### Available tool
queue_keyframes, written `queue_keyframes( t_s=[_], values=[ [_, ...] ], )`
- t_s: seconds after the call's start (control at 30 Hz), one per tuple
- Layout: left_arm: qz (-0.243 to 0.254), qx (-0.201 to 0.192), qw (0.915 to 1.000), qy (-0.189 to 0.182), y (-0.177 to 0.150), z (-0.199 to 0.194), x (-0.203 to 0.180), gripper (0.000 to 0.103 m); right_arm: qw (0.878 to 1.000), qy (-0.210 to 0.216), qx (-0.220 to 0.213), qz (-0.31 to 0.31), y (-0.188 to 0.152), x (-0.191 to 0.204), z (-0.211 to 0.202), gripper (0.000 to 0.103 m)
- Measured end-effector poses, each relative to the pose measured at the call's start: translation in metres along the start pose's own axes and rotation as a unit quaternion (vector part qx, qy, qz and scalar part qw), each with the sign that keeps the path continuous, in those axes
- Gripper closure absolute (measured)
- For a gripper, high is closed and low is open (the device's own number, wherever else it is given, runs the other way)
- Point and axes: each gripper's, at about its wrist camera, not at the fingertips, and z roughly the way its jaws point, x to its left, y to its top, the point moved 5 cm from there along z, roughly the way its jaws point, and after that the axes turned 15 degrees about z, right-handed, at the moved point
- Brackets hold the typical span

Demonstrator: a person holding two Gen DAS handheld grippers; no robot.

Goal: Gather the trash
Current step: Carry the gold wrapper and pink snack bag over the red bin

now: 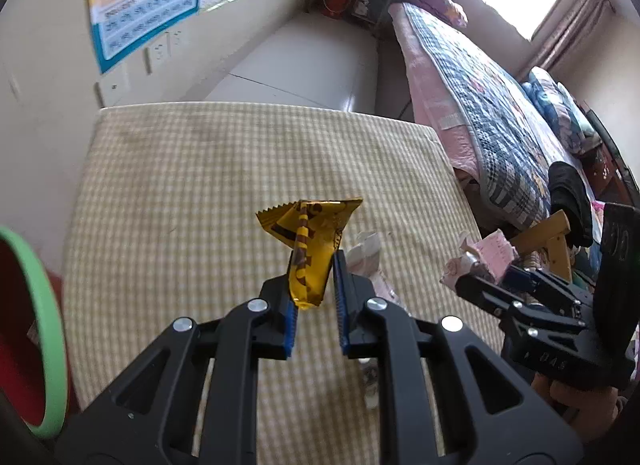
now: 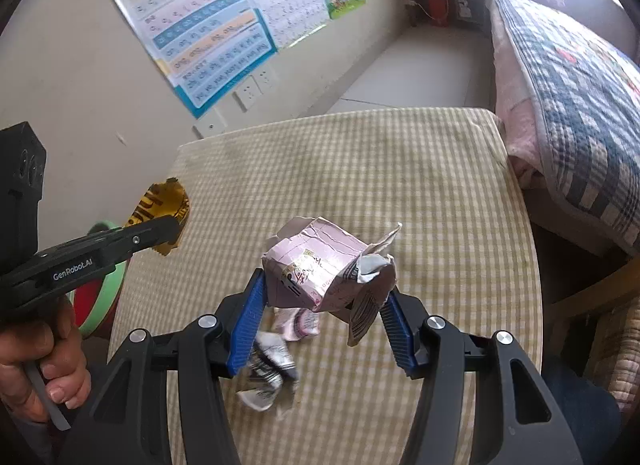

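Left gripper point(image 1: 316, 297) pinching yellow wrapper point(image 1: 312, 241), lifted above checked table point(image 1: 200, 185). Right gripper point(image 2: 324, 325) clamping crumpled pink carton point(image 2: 320, 265); more scraps point(image 2: 276, 361) below it.

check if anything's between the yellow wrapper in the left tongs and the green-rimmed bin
Nothing visible blocks it. The left tongs are shut on the yellow wrapper, held above the checked tablecloth. The green-rimmed bin sits off the table's left edge, and the stretch of cloth between them is bare. The remaining scraps lie under the right tongs, off that path.
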Motion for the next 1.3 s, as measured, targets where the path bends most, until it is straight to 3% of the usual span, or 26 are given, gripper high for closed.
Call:
queue_keyframes(
  t_s=[0.63,0.97,1.3],
  values=[
    [-0.084,-0.042,0.9928,0.075,-0.082,-0.106,0.091,0.088,0.99,0.06,0.006,-0.124,-0.036,0.149,0.001,0.049],
    [-0.134,-0.057,0.9836,0.107,-0.126,-0.145,0.144,0.088,0.98,0.087,0.017,-0.178,-0.059,0.219,0.01,0.049],
    [-0.192,-0.068,0.97,0.132,-0.175,-0.182,0.205,0.088,0.964,0.12,0.047,-0.233,-0.095,0.3,0.045,0.049]
  ],
)
